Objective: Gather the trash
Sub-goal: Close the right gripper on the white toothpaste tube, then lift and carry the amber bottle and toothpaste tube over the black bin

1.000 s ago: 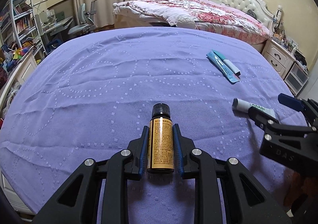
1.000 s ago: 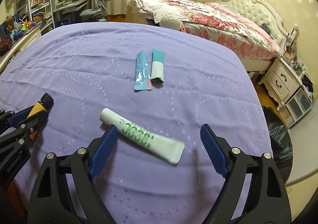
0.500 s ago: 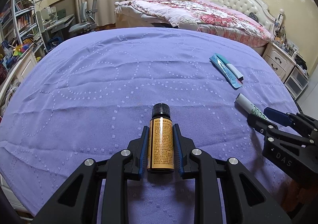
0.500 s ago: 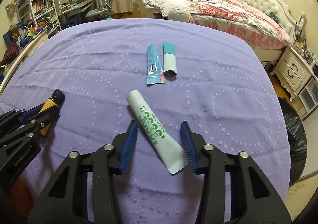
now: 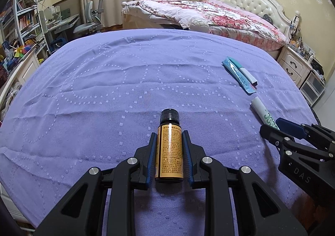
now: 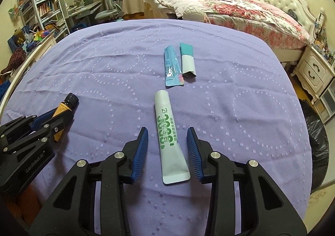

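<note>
My left gripper [image 5: 169, 137] is shut on a small amber bottle [image 5: 169, 150] with a black cap and orange label, held low over the purple cloth [image 5: 104, 89]. The bottle also shows in the right wrist view [image 6: 62, 110]. My right gripper [image 6: 167, 131] is open, its blue pads on either side of a white tube with green print [image 6: 169, 135] that lies on the cloth; the pads stand apart from it. The tube also shows in the left wrist view [image 5: 264, 113]. A blue sachet [image 6: 172, 66] and a teal-and-white sachet [image 6: 187, 61] lie beyond the tube.
A black trash bag [image 6: 316, 146] stands on the floor beyond the cloth's right edge. A white nightstand [image 6: 314, 72] and a bed [image 6: 240, 12] are behind. Shelves and a desk [image 6: 52, 16] are at the far left.
My right gripper has moved in over the white tube and narrowed from wide open, and the tube now lies lengthwise between the pads. My left gripper still holds the bottle.
</note>
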Demonstrator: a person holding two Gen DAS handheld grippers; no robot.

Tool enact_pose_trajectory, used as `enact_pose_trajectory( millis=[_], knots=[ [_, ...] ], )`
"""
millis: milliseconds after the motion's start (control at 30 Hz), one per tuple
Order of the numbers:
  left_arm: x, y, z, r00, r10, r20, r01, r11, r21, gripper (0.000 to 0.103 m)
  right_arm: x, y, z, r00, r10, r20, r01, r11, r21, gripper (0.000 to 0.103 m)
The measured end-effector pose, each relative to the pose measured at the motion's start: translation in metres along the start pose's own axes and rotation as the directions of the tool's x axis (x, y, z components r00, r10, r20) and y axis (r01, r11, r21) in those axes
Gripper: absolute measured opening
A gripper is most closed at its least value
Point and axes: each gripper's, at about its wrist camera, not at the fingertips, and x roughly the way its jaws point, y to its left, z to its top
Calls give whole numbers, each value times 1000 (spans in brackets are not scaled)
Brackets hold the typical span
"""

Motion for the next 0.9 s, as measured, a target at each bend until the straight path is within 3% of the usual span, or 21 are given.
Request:
enact_pose_trajectory(
  millis=[100,200,533,900],
  knots=[
    [0,2,-1,1000,-4,1,4,1000,-5,25,2,3,1,1000,-19,7,20,1000,-19,33],
    [-1,4,-1,1000,-6,2,6,1000,-10,25,2,2,0,1000,-16,16,16,1000,-20,18],
    [-3,8,0,1000,-22,8,22,999,-31,25,-4,-15,-4,999,-3,37,2,1000,29,17],
    [-10,-11,5,999,-24,36,24,1000,-1,25,-17,-47,-8,996,-46,72,39,994,99,17]
  ],
)
